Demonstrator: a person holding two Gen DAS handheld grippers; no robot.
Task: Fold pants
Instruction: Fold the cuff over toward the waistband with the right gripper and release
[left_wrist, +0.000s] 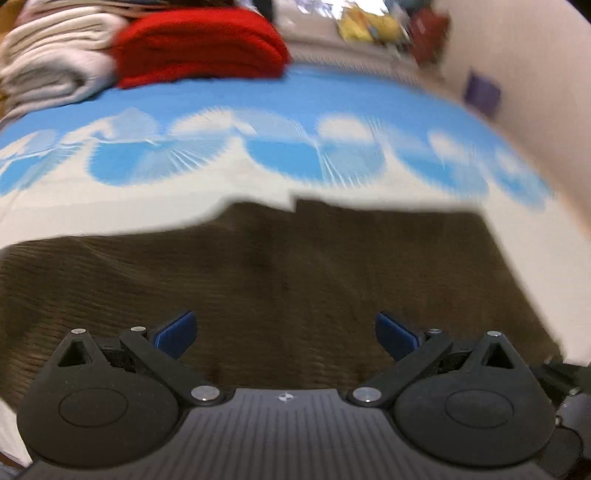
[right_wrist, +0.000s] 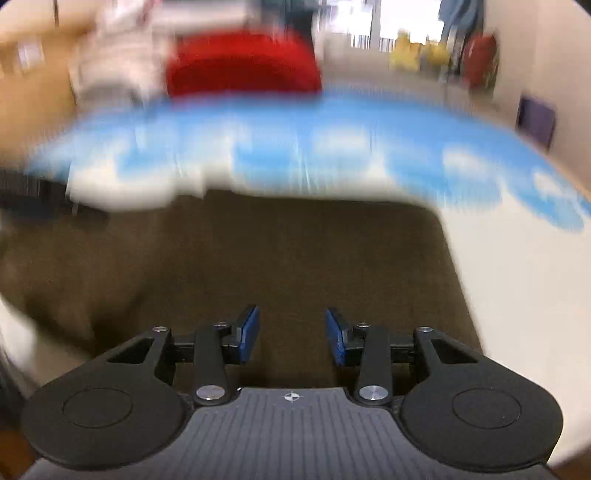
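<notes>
Brown ribbed pants (left_wrist: 280, 280) lie flat on a blue and white patterned cloth (left_wrist: 258, 147). In the left wrist view my left gripper (left_wrist: 285, 334) is wide open just above the pants, holding nothing. In the right wrist view the pants (right_wrist: 280, 258) fill the middle, with their right edge over the white cloth (right_wrist: 517, 280). My right gripper (right_wrist: 291, 336) is open over the pants, its blue pads (right_wrist: 249, 332) apart and empty. Both views are blurred.
A folded red cloth (left_wrist: 199, 48) and a stack of white towels (left_wrist: 51, 55) sit at the far left of the surface. Yellow and red items (left_wrist: 369, 22) stand at the back. A pale wall (left_wrist: 535, 74) with a purple patch (left_wrist: 482, 92) rises on the right.
</notes>
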